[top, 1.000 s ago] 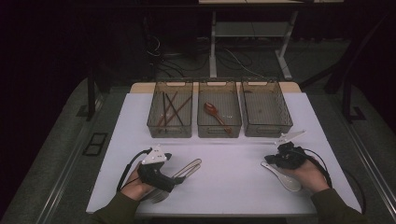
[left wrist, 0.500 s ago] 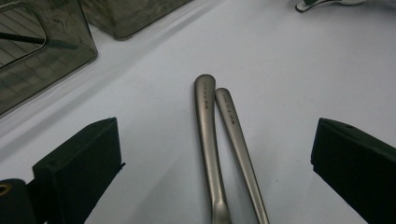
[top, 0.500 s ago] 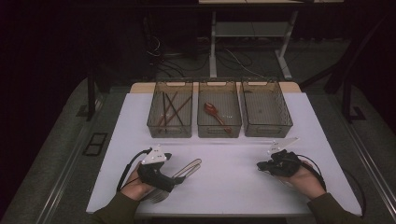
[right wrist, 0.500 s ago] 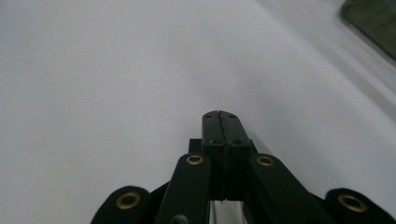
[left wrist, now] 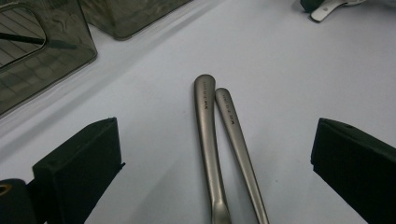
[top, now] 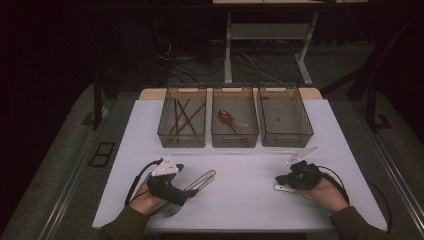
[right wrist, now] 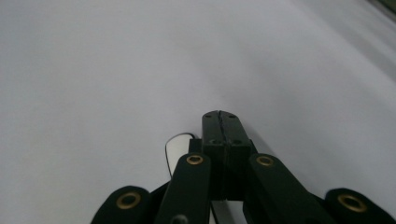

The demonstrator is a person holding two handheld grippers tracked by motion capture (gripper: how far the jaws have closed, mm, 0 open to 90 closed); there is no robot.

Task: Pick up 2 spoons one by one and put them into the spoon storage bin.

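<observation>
i see my left hand-held gripper (left wrist: 210,154) spread wide astride the 2 steel handles (left wrist: 219,140) lying lengthwise between its jaws on the tabletop (top: 250,165), while my right hand-held gripper (right wrist: 222,122) is clenched.

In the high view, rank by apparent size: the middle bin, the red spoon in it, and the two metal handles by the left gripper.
1. Middle bin
2. Metal handles and red spoon: they look alike, so unranked.
</observation>
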